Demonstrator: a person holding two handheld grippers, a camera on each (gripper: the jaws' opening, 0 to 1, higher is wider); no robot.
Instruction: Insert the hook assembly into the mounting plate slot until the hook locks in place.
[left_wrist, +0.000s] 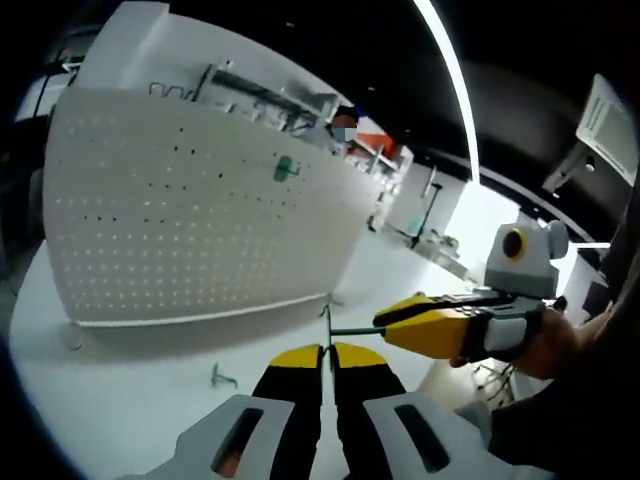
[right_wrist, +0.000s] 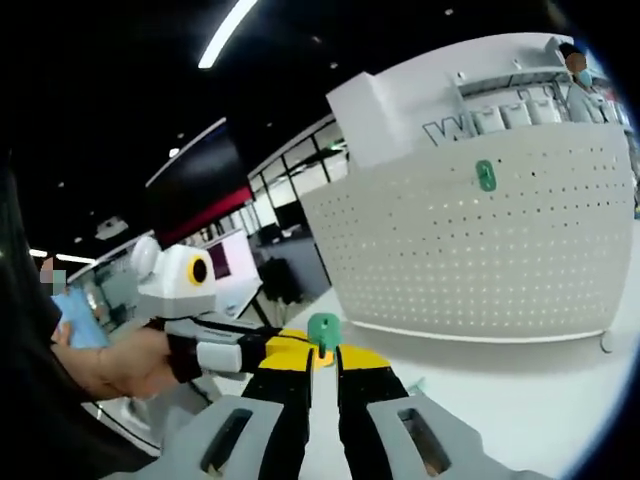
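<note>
Left gripper (left_wrist: 328, 352) clenched on green hook's wire (left_wrist: 350, 331), right gripper (right_wrist: 322, 352) clamping its green base (right_wrist: 323, 327), white pegboard (right_wrist: 480, 250) behind, green mounting plate (right_wrist: 485, 175) on it.

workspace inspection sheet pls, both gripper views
surface: white table, pegboard panel standing on it
job's things: green mounting plate on the pegboard; green hook assembly in the right gripper, its thin rod at the left gripper
clutter: small green hook lying on the table
grippers: both jaws shut on the hook assembly
cables: nothing seen
surroundings: ceiling light strip, shelving behind the pegboard
</note>
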